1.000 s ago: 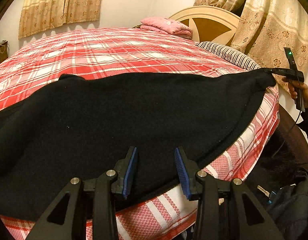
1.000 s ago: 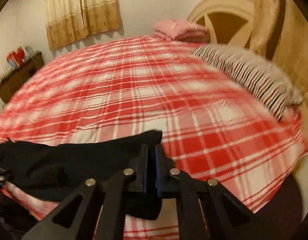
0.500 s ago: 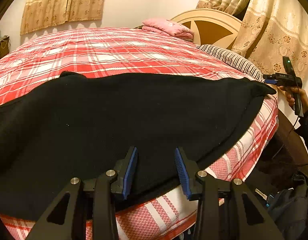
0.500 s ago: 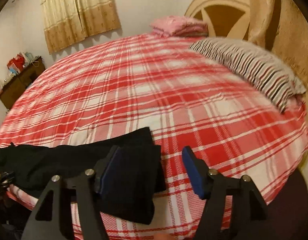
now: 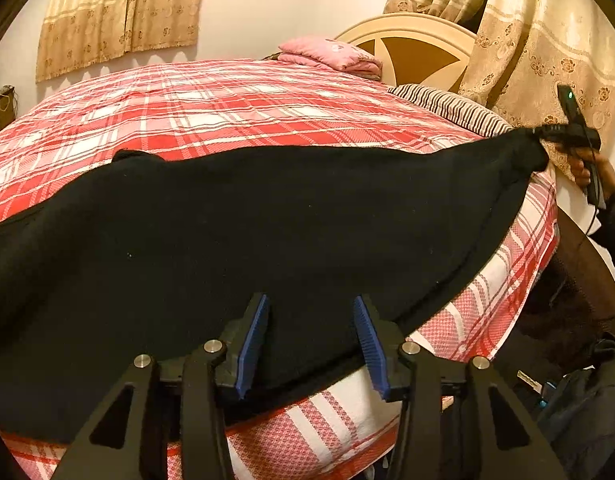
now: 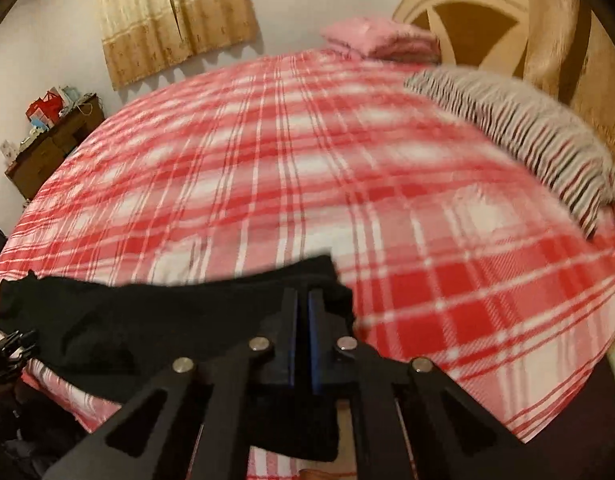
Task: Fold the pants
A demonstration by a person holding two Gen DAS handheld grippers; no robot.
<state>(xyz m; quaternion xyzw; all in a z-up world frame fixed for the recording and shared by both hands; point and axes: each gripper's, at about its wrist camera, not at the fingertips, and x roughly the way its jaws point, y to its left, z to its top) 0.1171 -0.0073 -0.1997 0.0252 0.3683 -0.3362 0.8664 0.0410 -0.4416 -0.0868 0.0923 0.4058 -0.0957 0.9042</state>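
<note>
Pants (image 5: 243, 240): black, spread along near edge of red plaid bed (image 5: 235, 108). No writing readable anywhere. Your right gripper (image 6: 303, 312) pinches pants corner, blue pads pressed together on cloth; half second ago those fingers stood wide, they just snapped closed and corner now lifted off bed. Your left gripper (image 5: 309, 336) spread apart over pants edge, jaws just opened bit more, pads not pressing cloth. Striped pillow (image 5: 451, 108) unmoved.

Left gripper (image 5: 310, 340) jaws apart, right gripper (image 6: 303, 338) jaws clamped
</note>
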